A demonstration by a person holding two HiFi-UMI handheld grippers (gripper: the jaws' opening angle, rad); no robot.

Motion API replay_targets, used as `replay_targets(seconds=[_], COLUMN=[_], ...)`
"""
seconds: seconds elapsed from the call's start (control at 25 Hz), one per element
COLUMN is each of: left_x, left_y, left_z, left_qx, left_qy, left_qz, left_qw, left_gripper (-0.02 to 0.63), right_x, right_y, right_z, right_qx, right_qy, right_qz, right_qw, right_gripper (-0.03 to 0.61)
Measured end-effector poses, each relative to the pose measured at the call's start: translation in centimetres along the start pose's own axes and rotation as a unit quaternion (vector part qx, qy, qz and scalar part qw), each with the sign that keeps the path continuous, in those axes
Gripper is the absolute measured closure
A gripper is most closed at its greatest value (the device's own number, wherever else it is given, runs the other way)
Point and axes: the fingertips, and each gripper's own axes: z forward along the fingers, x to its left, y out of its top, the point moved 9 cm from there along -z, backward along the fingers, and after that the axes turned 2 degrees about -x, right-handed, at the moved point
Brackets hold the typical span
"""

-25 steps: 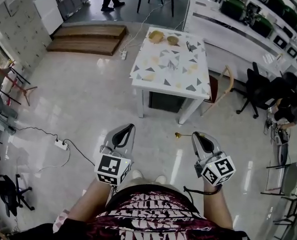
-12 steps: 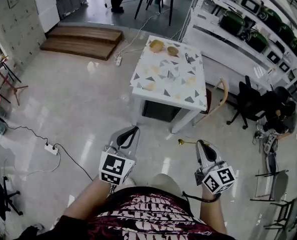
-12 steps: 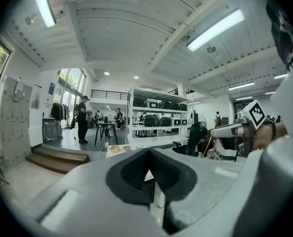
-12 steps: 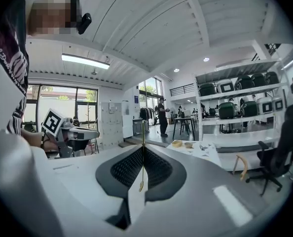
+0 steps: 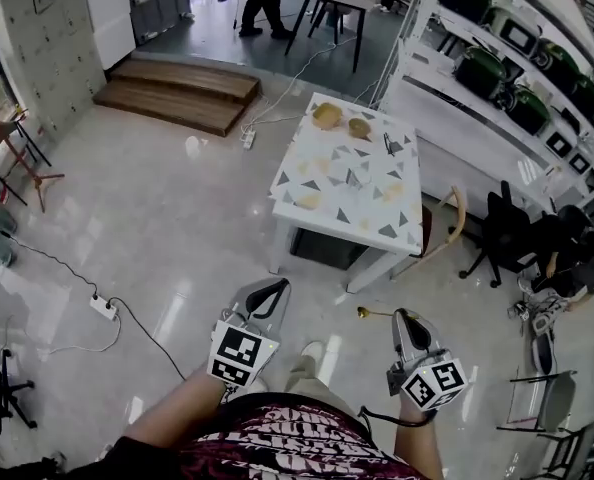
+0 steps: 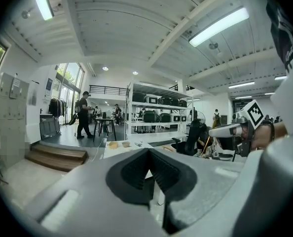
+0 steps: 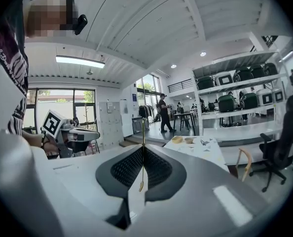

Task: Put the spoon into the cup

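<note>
A thin gold spoon (image 5: 362, 312) sticks out leftward from my right gripper (image 5: 405, 317), which is shut on its handle, low over the floor in the head view. Seen edge-on in the right gripper view, the spoon (image 7: 143, 132) stands upright in the pinch of the right gripper (image 7: 142, 151). My left gripper (image 5: 276, 285) is shut with nothing in it, and in its own view its jaws meet at the left gripper (image 6: 149, 151) tip. Ahead stands a white table (image 5: 322, 193) with a triangle pattern. I cannot pick out a cup on it.
Two wooden bowls (image 5: 326, 115) and a small dark item (image 5: 389, 147) sit at the table's far end. A wooden chair (image 5: 455, 220) stands at its right side. Shelving (image 5: 497, 63) lines the right wall, wooden steps (image 5: 182, 93) lie far left, and a power strip (image 5: 102, 307) is on the floor.
The view has shifted as the person walks; the table now sits lower and nearer in the frame. Both grippers keep their pose, and the spoon stays in the right one.
</note>
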Motion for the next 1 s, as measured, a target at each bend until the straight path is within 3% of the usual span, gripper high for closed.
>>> replay_targets(seconds=[0.44, 1.0], left_x=[0.6, -0.5], left_y=[1.5, 1.9], left_z=[5.9, 14.8], left_qx=[0.016, 0.033], left_qy=[-0.005, -0.023], left_qz=[0.014, 0.016], left_qw=[0.9998, 0.9990], left_gripper=[0.614, 0.614], right_x=[-4.3, -11.9], right_y=[1.6, 1.1], right_z=[6.2, 9.4], right_qx=[0.003, 0.015], right_qy=[0.039, 0.037], right_qz=[0.003, 0.031], right_qw=[0.999, 0.999], right_gripper=[0.546, 0.546])
